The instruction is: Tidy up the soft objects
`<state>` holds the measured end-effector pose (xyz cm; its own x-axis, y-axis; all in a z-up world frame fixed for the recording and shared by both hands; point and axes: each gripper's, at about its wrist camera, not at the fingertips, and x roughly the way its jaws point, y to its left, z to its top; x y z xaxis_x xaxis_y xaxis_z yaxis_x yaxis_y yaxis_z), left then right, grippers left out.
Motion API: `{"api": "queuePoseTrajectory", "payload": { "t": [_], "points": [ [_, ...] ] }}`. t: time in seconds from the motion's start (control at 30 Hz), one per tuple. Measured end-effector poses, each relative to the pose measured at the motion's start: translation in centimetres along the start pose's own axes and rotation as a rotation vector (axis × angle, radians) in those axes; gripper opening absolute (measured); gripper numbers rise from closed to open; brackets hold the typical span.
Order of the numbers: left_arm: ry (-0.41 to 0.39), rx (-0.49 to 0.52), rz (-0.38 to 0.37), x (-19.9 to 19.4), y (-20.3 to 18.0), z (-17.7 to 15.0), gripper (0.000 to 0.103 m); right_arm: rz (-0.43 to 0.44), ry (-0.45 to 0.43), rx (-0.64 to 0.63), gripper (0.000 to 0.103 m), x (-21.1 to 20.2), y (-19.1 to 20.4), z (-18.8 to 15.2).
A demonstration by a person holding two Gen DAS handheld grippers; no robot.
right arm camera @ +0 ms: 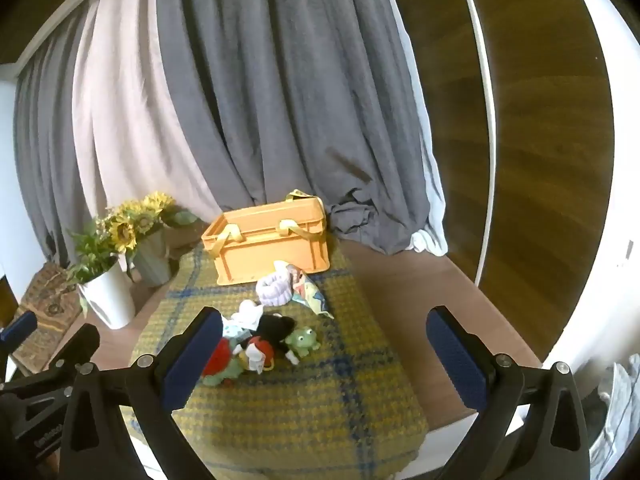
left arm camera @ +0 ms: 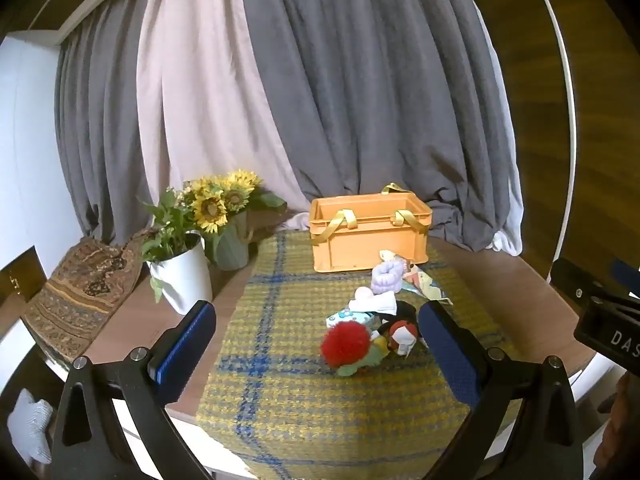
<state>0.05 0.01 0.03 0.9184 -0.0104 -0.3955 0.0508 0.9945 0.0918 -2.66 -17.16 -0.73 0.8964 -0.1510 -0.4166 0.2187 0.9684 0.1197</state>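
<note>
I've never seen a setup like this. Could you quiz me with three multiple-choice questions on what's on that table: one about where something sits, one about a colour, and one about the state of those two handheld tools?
1. Where is the pile of soft toys?
A. Inside the crate
B. On the checked cloth in front of the crate
C. Beside the white pot

2. What colour is the crate?
A. Orange
B. Blue
C. Grey

3. How do the two tools stand?
A. Both open, holding nothing
B. Both clamped on toys
C. One open, one shut

Answers:
1 B: the soft toys lie on the checked cloth, nearer the camera than the crate.
2 A: its walls are orange, with yellow strap handles.
3 A: the left tool and right tool both show fingers spread wide with nothing gripped.
</note>
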Motion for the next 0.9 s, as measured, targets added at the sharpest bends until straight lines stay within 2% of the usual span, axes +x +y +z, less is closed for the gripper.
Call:
{"api": "queuePoseTrajectory", "payload": {
  "t": [0.3, 0.5, 0.9],
  "points": [
    [-0.032, 0.006, 0.003, -1.2, 0.3, 0.3, 0.103, 0.003, 0.001, -0.011, 0.103, -0.6, -0.3, 0.0],
    [-0.040, -0.010, 0.032, -1.8, 0.1, 1.0, 0.103, -0.010, -0.025, -0.025, 0.103, -0.6, 0.1, -0.1],
    [-0.049, -0.018, 0.034, -1.9, 0.0, 1.7, 0.103, -0.005, -0.062, -0.033, 0.103, -1.1, -0.7, 0.5]
  ]
}}
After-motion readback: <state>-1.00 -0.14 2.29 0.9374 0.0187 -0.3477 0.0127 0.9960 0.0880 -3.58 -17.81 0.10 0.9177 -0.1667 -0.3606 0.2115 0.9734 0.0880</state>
